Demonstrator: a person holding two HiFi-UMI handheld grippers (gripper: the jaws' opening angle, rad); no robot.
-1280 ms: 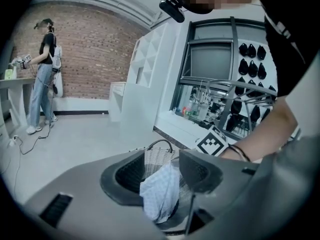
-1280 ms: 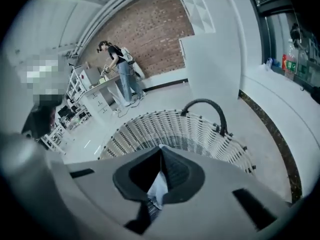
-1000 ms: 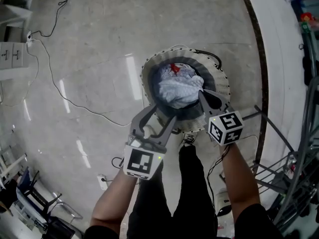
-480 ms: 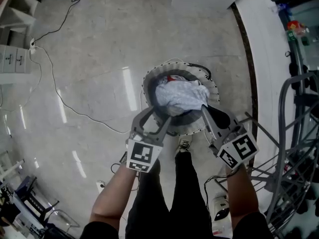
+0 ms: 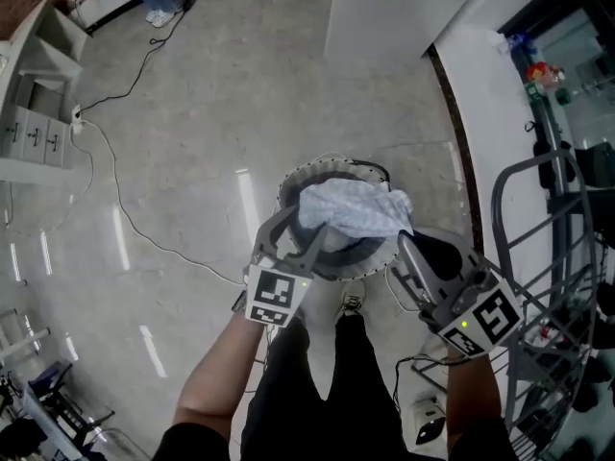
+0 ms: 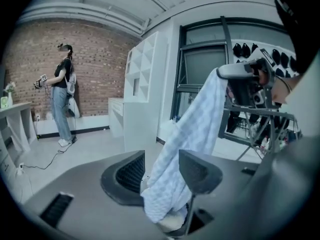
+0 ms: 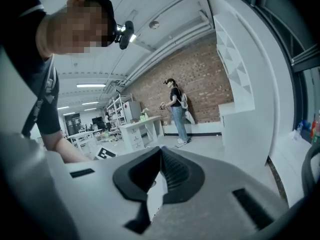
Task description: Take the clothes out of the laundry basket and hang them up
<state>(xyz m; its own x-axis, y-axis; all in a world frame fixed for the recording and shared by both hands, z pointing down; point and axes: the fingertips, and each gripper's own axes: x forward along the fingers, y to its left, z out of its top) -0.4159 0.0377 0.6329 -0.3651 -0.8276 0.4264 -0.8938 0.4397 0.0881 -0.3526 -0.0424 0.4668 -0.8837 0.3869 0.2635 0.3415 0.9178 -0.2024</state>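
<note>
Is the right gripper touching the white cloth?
Touching. The left gripper view shows the right gripper pinching the top of the white cloth, which hangs from it.

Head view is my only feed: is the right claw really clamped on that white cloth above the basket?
Observer: Yes. In the right gripper view the right claw has its jaws together, with what looks like a thin white strip of the cloth pinched between them.
Operator: And the left claw?
Observer: The left gripper view shows the left claw with its jaws apart. The cloth hangs down from the right claw and passes loosely between them, not squeezed.
</note>
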